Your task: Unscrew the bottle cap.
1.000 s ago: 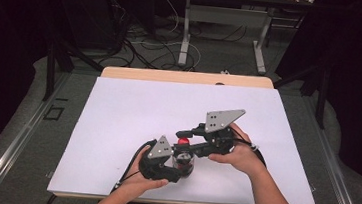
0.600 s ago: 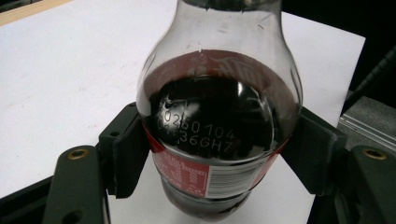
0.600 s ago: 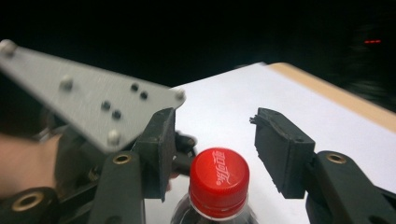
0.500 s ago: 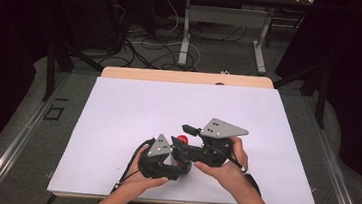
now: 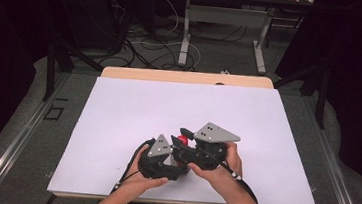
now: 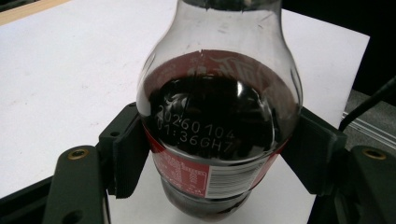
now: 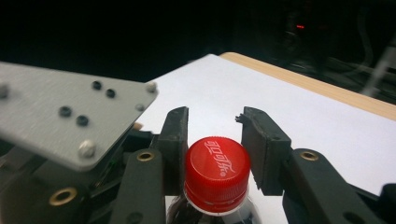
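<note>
High view looks down over the table (image 5: 118, 106); both gripper cams sit super close, sharing the bottle (image 6: 219, 126).

- The clear plastic bottle (image 6: 219, 116) holds a very dark brown, almost black drink; white printed digits stand on its shoulder.
- The paper label (image 6: 205, 179) around the bottle is red, with a white panel of small dark text and a barcode.
- The round ribbed screw cap (image 7: 217, 170) is bright red and carries white script letters on top; in the high view it is a small red spot (image 5: 182, 140).
- The left gripper (image 6: 219, 154) and the right gripper (image 7: 215, 135) are matte black, with brass-coloured rings in the arms.
- The three-cornered metal plate (image 7: 70, 116) is light grey, with dark holes and silver screws.
- The flat table sheet (image 5: 188, 108) is white with a faint lilac tone; the wooden table edge (image 5: 186, 76) is pale tan.
</note>
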### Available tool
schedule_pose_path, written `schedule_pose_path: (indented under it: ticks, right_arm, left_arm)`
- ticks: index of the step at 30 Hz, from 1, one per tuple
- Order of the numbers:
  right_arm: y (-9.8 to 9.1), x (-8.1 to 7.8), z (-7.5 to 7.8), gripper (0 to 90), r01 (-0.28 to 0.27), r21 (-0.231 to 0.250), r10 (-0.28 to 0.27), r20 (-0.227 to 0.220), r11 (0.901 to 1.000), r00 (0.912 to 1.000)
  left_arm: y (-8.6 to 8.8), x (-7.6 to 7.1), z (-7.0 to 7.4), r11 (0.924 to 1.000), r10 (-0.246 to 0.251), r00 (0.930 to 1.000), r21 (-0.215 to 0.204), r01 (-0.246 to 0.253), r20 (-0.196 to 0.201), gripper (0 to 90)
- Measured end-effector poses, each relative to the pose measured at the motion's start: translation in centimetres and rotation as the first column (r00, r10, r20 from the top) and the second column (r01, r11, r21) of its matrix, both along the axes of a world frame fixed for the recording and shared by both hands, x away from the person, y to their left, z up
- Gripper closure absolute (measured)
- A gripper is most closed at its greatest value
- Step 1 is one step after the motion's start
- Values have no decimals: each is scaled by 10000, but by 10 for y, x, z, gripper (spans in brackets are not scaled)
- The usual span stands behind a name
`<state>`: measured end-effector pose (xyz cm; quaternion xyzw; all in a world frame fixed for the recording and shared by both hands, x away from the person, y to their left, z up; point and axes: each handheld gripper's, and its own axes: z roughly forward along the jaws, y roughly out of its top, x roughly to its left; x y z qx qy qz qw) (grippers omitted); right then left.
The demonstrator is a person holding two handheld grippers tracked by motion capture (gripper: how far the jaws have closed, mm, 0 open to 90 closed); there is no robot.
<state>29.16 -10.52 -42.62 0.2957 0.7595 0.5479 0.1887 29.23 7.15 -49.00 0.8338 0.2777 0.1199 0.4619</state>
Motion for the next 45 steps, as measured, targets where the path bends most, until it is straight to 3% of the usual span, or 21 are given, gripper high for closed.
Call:
schedule_pose_path:
  ticks: [2, 4, 5, 6, 7, 8, 9, 10, 12, 14, 18, 19, 20, 21, 23, 24, 28, 31, 36, 42, 45]
  right_arm:
    - [-3, 3, 1, 616, -443, -29, 443, -105, 9990, 9990]
    - [-12, 16, 3, 618, -1887, -74, 1884, -258, 9820, 9817]
    - [-12, 16, 3, 618, -1887, -74, 1884, -258, 9820, 9817]
    - [-20, 26, 4, 619, -2979, -64, 2974, -412, 9546, 9539]
    - [-20, 26, 4, 619, -2979, -64, 2974, -412, 9546, 9539]
    - [-25, 35, 4, 619, -3992, -91, 3987, -346, 9168, 9164]
    - [-25, 35, 4, 619, -3992, -91, 3987, -346, 9168, 9164]
    - [-28, 44, 3, 620, -4678, 57, 4677, -387, 8838, 8831]
    - [-31, 50, 3, 619, -5368, -48, 5364, -332, 8437, 8433]
    - [-32, 53, 2, 619, -5644, -83, 5639, -313, 8255, 8253]
    - [-30, 53, 2, 613, -5479, -24, 5475, -324, 8366, 8362]
    - [-29, 49, 3, 520, -4952, 286, 4960, -525, 8683, 8667]
    - [-29, 45, 3, 497, -4572, 602, 4603, -570, 8873, 8859]
    - [-29, 45, 3, 497, -4572, 602, 4603, -570, 8873, 8859]
    - [-27, 33, 9, 492, -3408, 903, 3455, -420, 9358, 9375]
    - [-27, 33, 9, 492, -3408, 903, 3455, -420, 9358, 9375]
    - [-20, 15, 14, 498, -1441, 873, 1504, -709, 9857, 9861]
    - [-13, 5, 12, 504, -281, 511, 317, -717, 9983, 9969]
    - [2, -1, 1, 536, 471, -2, -470, -559, 9989, 9973]
    - [4, -2, -4, 604, 588, 99, -582, -534, 9982, 9969]
    - [-2, 3, -4, 608, -101, 203, 109, -393, 9997, 9992]
  left_arm:
    - [0, 0, 1, 9999, -157, 9998, 17, 157, -77, 304]
    - [-1, -1, 0, 9998, -176, 9998, -79, 175, -124, 304]
    - [-1, -1, 1, 9996, -281, 9995, -12, 281, -142, 304]
    - [-1, -1, 1, 9993, -366, 9993, -13, 366, -119, 304]
    - [-2, -1, 1, 9993, -381, 9991, -57, 380, -171, 304]
    - [-2, -1, 0, 9988, -465, 9988, -129, 464, -140, 304]
    - [-2, -1, 0, 9987, -508, 9986, -88, 507, -113, 304]
    - [-2, -1, 0, 9982, -593, 9981, -30, 592, -138, 304]
    - [-3, -2, 0, 9979, -641, 9978, 0, 641, -151, 304]
    - [-4, -2, -1, 9981, -618, 9980, -12, 618, -111, 304]
    - [-3, -1, -1, 9986, -523, 9985, -53, 523, -160, 303]
    - [-3, -1, -1, 9986, -528, 9985, -57, 527, -133, 303]
    - [-2, -1, 0, 9987, -506, 9986, -69, 505, -146, 303]
    - [-2, 0, -1, 9991, -418, 9991, -78, 418, -61, 303]
    - [-2, 0, -1, 9993, -385, 9992, -29, 384, -83, 303]
    - [-1, 0, -1, 9994, -352, 9993, -32, 351, -127, 303]
    - [-1, 1, -1, 9998, -206, 9997, -42, 206, -138, 303]
    - [0, 1, 0, 9997, -237, 9995, 28, 238, -196, 303]
    - [-1, 1, -1, 10000, -12, 9999, -73, 11, -139, 303]
    - [0, 1, 0, 9999, -139, 9998, -60, 138, -126, 303]
    - [0, 1, 0, 9997, -210, 9997, -115, 209, -110, 303]
